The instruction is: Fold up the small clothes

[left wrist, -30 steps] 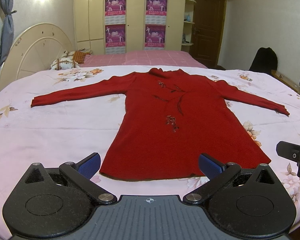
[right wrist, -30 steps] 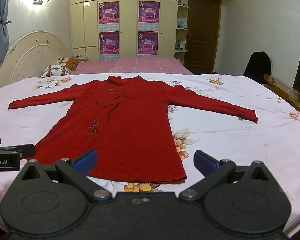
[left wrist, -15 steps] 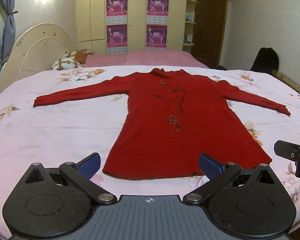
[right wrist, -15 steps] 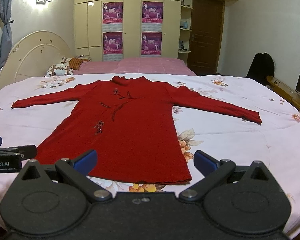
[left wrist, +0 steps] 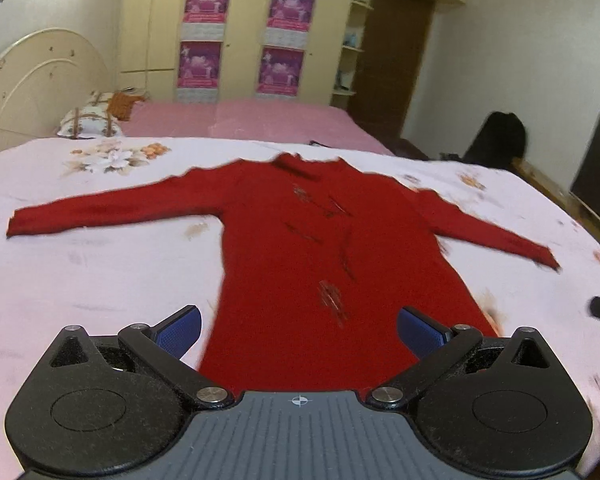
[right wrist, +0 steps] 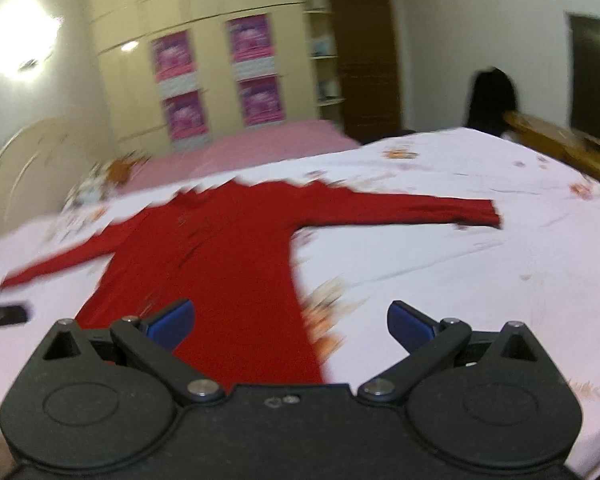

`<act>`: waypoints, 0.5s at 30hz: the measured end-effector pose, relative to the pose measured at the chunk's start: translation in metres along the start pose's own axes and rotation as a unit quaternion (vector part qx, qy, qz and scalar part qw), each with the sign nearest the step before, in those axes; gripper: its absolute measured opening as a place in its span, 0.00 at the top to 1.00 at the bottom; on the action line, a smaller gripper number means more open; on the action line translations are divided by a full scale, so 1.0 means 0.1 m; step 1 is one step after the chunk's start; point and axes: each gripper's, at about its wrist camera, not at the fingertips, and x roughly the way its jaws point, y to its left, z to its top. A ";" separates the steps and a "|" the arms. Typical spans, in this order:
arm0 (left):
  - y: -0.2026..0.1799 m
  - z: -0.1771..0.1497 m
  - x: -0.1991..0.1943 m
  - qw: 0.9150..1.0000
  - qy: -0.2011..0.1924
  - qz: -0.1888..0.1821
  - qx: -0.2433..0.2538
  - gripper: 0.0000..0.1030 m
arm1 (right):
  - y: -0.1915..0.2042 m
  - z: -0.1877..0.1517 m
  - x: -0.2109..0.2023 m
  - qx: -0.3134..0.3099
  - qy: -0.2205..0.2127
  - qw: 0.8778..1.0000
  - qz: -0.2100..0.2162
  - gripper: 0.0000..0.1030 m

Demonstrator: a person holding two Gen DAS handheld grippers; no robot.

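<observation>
While both jaws gape, red sweater (left wrist: 320,248) lies flat on bedspread (left wrist: 100,272).

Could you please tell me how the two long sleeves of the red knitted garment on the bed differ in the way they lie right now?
In the left wrist view, the red knitted garment's left-hand sleeve lies almost level across the pale floral bedspread, while its right-hand sleeve slants down towards the near edge. The left-hand sleeve's cuff is clearly outlined; the right-hand sleeve's cuff is smeared by motion blur. Both lie flat, fully spread and unfolded, and neither is touched by a gripper.
</observation>
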 end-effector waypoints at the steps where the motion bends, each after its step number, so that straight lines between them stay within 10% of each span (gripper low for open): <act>1: 0.04 0.08 0.08 1.000 -0.001 0.000 -0.002 0.00 | -0.16 0.09 0.11 0.020 -0.003 1.000 -0.004 0.01; 12: 0.28 0.51 1.15 0.997 0.046 0.039 -0.039 0.00 | -2.06 0.66 1.70 0.321 -0.031 0.947 -0.014 0.06; 15: 0.34 0.47 1.42 0.995 0.072 0.051 -0.040 0.00 | -2.32 0.59 2.13 0.368 -0.024 0.929 -0.019 0.35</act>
